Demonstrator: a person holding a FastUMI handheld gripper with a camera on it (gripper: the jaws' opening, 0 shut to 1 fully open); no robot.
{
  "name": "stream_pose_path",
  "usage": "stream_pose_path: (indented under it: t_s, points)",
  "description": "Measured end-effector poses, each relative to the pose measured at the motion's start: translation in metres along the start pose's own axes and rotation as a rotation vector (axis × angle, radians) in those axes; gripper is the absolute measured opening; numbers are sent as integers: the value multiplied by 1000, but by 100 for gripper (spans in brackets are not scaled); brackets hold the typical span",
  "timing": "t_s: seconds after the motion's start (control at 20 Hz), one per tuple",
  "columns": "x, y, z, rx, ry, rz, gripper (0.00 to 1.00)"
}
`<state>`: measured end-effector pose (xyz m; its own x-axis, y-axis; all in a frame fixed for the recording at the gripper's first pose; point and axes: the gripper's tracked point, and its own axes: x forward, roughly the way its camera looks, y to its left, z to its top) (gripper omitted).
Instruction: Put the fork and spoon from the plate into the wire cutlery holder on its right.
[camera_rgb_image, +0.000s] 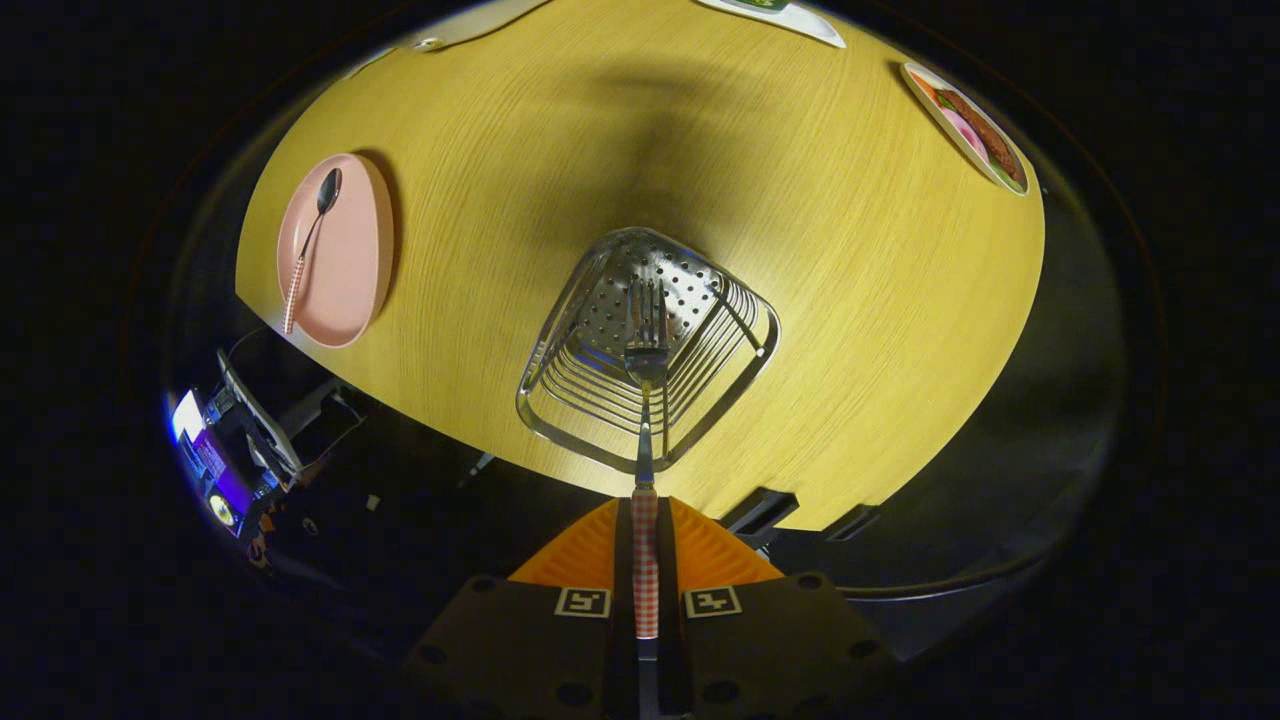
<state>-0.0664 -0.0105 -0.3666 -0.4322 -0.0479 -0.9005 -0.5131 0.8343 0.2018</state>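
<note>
Lowering straight would have served best: the jaws were clamped on the fork (646, 420) by its checked handle, tines hanging over the wire cutlery holder (648, 348); the spoon (310, 245) lay on the plate (350, 260).

Fork over the holder, spoon on the plate

The checked-handled fork (646, 400) points tines-first into the steel wire cutlery holder (560, 400); the matching spoon (310, 245) lies lengthwise on the pink oval plate (355, 270), well apart.
</note>
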Motion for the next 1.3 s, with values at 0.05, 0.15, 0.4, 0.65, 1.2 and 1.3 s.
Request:
stream_pose_path:
  t_s: [0.05, 0.15, 0.4, 0.65, 1.2, 1.3]
  points:
    - [2, 0, 5, -2, 5, -5, 12]
    - [5, 2, 9, -3, 19, -5, 12]
    - [7, 0, 12, 1, 35, -10, 16]
    - [-5, -4, 12, 10, -50, 12, 26]
    - [-93, 47, 26, 67, -459, 203, 32]
    - [-110, 88, 36, 62, -535, 278, 32]
